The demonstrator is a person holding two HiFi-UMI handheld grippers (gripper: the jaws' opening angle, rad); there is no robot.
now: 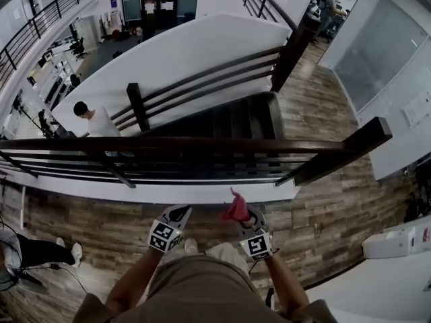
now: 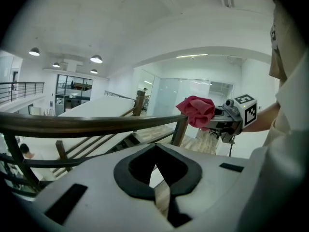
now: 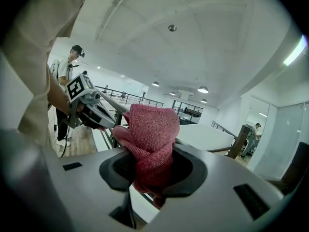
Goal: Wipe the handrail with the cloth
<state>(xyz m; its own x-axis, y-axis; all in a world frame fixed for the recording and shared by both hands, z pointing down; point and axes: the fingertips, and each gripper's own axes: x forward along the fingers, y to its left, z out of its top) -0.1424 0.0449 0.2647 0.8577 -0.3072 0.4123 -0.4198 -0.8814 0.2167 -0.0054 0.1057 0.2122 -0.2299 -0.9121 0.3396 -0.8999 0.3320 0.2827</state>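
The dark wooden handrail runs across the head view, just ahead of both grippers. A red cloth is bunched in my right gripper, whose jaws are shut on it a little short of the rail. In the right gripper view the cloth fills the gap between the jaws and rises above them. My left gripper sits beside it to the left, shut and empty. Its own view shows the handrail close in front, with the cloth and right gripper to the right.
Beyond the rail a dark staircase drops to a lower floor where a person stands. Thin metal bars run under the rail. Another person's legs are at the left. A white counter stands at the right.
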